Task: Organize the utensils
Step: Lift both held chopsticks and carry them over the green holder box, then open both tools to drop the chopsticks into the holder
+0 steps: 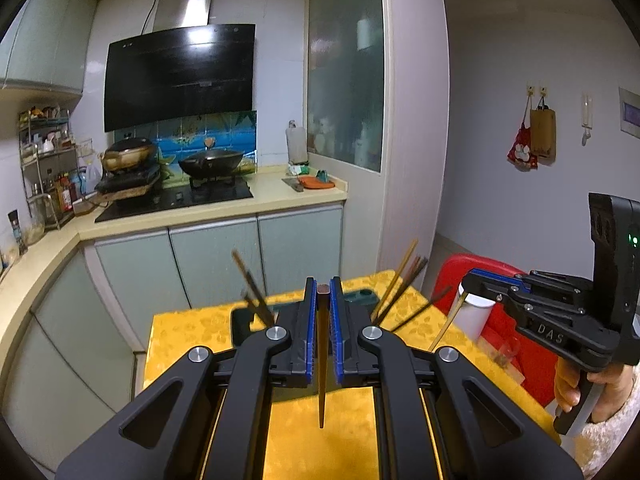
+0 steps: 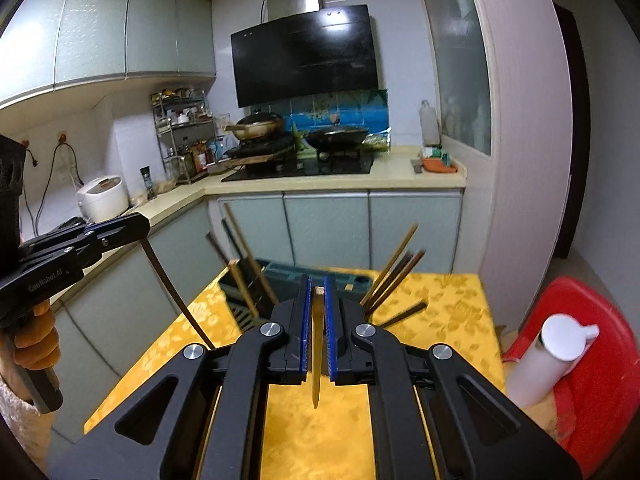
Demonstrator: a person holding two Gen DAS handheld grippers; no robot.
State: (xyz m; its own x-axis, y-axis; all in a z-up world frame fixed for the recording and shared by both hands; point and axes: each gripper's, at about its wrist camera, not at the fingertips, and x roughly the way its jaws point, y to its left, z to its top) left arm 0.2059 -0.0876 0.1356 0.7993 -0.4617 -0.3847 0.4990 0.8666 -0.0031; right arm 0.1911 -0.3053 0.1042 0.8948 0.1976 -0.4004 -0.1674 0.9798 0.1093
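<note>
My left gripper [image 1: 323, 283] is shut on a dark brown chopstick [image 1: 321, 380] that hangs tip-down over the yellow table [image 1: 192, 332]. In the right wrist view this gripper [image 2: 141, 223] is at the left, with its chopstick [image 2: 176, 300] slanting down. My right gripper [image 2: 317, 279] is shut on a pale yellow chopstick [image 2: 316, 360], also tip-down. From the left wrist view the right gripper [image 1: 471, 278] is off to the right, its chopstick [image 1: 450, 322] dangling. Behind both stands a dark green utensil holder [image 2: 280, 274] with several chopsticks [image 2: 394, 270] leaning out of it.
A white bottle [image 2: 554, 358] stands on a red stool [image 2: 600, 344] right of the table. Beyond the table run the kitchen cabinets [image 2: 328, 228] and a counter with a stove and pans [image 2: 336, 136]. A person's hand [image 1: 608, 392] grips the right handle.
</note>
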